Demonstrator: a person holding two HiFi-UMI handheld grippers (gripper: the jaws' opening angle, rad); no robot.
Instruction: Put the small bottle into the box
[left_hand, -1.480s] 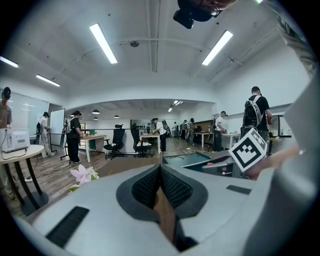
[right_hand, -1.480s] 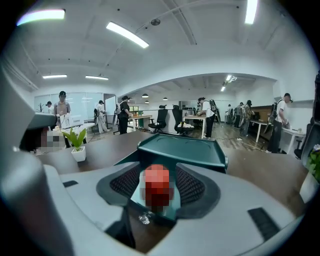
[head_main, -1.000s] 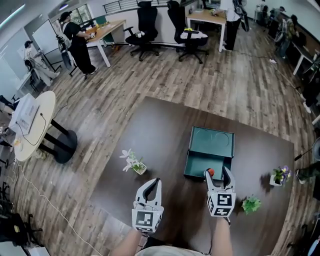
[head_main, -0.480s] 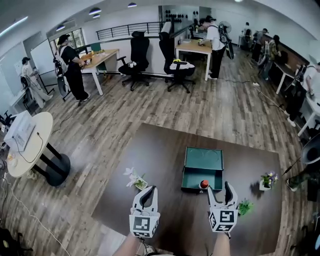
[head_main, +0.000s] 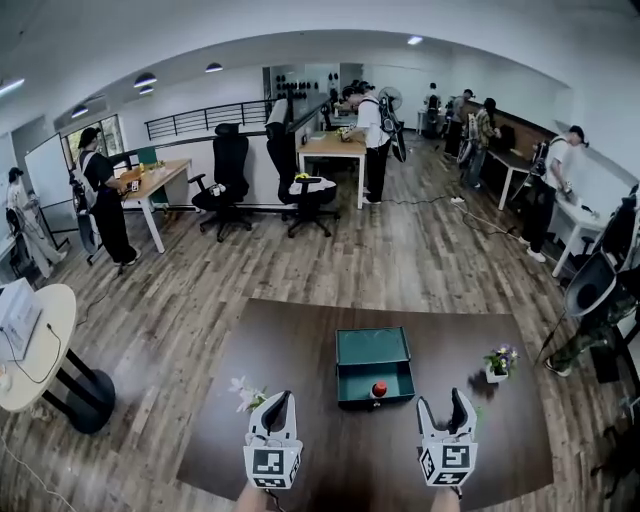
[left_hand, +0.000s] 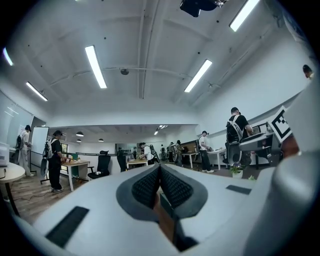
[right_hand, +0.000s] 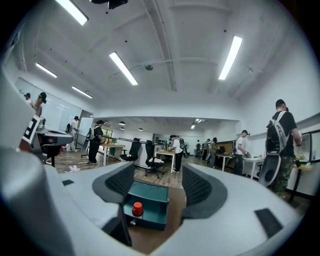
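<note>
**Teal box has the bottle in it, so what could mess this up?**

Looks to me like the job is basically done. The small bottle (head_main: 379, 389) with the red cap stands upright inside the box (head_main: 372, 346), right up against the box's front wall, with the lid flipped open behind it.

The right gripper (head_main: 442, 403) sits in front of the box and a bit to the right. Its jaws are spread wide with nothing between them, and its own camera just sees the box and bottle further out past the pads. The left gripper (head_main: 280, 398) is in front of the box and off to the left, jaws pressed together on nothing.

What could go wrong, as far as I can guess:
- The bottle is upright and hugging the front wall, so a knock on the box from either gripper could tip it over.
- If the lid has to come down, the red cap might catch it. I can't tell from here whether the bottle clears the rim.
- The box sits loose on the table (head_main: 300, 350), so a shove could slide it.

Head count: one box, one bottle, two grippers, one table. There are also two little flower pots, a white-flowered one (head_main: 250, 398) left of the box and a purple-flowered one (head_main: 497, 364) right of it.
</note>
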